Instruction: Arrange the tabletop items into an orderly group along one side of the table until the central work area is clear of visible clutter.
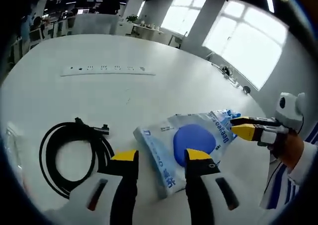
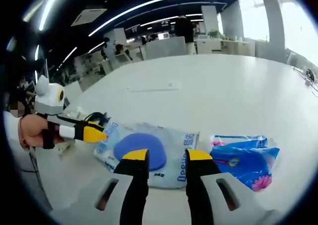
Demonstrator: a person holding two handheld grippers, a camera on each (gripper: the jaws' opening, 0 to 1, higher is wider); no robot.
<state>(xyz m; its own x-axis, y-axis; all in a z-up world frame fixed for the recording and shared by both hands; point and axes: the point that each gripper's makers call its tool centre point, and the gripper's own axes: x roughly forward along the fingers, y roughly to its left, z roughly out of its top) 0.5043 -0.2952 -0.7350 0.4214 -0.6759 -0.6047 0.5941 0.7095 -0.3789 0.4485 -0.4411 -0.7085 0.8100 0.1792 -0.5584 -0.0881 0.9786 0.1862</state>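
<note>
A clear plastic bag (image 1: 159, 150) with blue print and a round blue pad (image 1: 194, 138) inside lies flat on the white table (image 1: 149, 91). My left gripper (image 1: 161, 158) hovers open over the bag's near edge. The right gripper (image 1: 244, 127) comes in from the right, its yellow tips at the bag's far corner. In the right gripper view the same bag (image 2: 171, 158) and blue pad (image 2: 141, 149) lie under my open right gripper (image 2: 167, 158), and the left gripper (image 2: 94, 133) points at the bag's left edge. A blue tissue pack (image 2: 243, 158) lies just to the right.
A coiled black cable (image 1: 74, 155) lies left of the bag, and again behind the left gripper (image 2: 97, 118). A white power strip (image 1: 107, 70) sits mid-table. A hand (image 2: 32, 130) holds the left gripper. Desks and people stand beyond the table's far edge.
</note>
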